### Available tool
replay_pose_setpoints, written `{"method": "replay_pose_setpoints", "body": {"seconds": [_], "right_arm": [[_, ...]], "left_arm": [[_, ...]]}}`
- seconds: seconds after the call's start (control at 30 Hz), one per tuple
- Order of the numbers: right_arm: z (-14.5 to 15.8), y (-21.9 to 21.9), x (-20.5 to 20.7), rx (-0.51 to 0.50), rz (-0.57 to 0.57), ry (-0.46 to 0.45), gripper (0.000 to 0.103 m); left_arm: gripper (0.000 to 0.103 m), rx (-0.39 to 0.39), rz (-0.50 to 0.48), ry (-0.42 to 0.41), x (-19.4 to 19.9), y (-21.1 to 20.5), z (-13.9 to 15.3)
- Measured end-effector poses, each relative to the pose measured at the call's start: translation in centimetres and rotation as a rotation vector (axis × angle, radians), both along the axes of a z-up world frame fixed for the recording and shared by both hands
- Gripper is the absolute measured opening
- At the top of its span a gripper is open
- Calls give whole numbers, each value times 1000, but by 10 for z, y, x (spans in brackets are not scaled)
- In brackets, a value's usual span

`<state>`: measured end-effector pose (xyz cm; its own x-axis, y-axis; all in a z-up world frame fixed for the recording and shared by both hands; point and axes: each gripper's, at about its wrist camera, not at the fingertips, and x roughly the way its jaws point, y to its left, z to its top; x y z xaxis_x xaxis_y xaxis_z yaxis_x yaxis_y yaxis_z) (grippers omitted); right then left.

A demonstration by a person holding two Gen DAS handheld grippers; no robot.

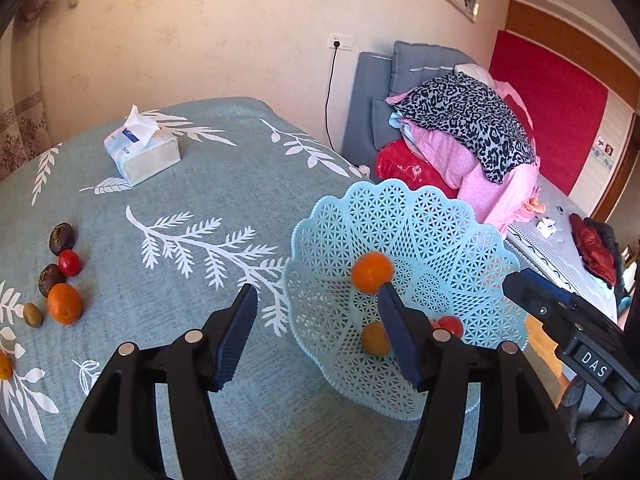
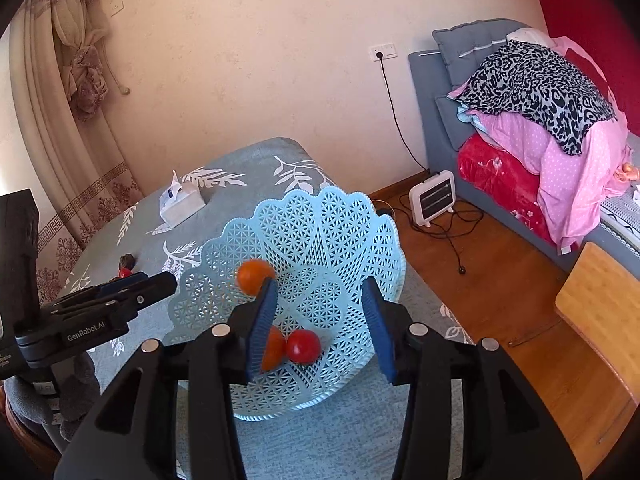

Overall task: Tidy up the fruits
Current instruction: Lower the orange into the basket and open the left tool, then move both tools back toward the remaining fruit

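A light blue lattice basket (image 1: 424, 232) (image 2: 320, 220) stands tilted at the table's right edge. Low inside it lie an orange (image 1: 374, 340) (image 2: 275, 346) and a red tomato (image 1: 451, 325) (image 2: 303, 346). Another orange (image 1: 372, 272) (image 2: 254, 276), blurred, is higher against the basket's inner wall, and no pad grips it. My left gripper (image 1: 318, 292) (image 2: 160, 282) is open just left of the basket, with nothing between its fingers. My right gripper (image 2: 320, 284) (image 1: 518, 284) is open over the basket's bowl. At the table's left lie two dark brown fruits (image 1: 62, 236), a tomato (image 1: 70, 263), an orange (image 1: 65, 304) and a small green fruit (image 1: 33, 315).
A tissue box (image 1: 142, 152) sits at the back of the leaf-patterned tablecloth (image 1: 200, 280). Right of the table the floor holds a small heater (image 2: 434, 196) with cables and a wooden stool (image 2: 600, 312). Piled bedding (image 1: 460, 132) lies on a bed beyond.
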<state>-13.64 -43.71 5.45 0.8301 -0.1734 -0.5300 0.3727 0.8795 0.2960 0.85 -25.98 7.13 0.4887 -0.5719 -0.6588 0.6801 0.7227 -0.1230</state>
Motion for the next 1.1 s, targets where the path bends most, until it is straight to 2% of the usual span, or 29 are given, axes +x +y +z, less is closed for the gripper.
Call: {"method": "replay_pose_setpoints", "body": {"seconds": [0.5, 0.7, 1.1], "right_arm": [[13, 39, 16, -54, 71, -8, 46], [13, 70, 33, -72, 146, 6, 46], [5, 129, 66, -75, 294, 44, 46]], "left_arm": [[67, -29, 169, 13, 11, 76, -4], [67, -21, 280, 22, 25, 119, -9], [67, 8, 536, -42, 50, 209, -7]]}}
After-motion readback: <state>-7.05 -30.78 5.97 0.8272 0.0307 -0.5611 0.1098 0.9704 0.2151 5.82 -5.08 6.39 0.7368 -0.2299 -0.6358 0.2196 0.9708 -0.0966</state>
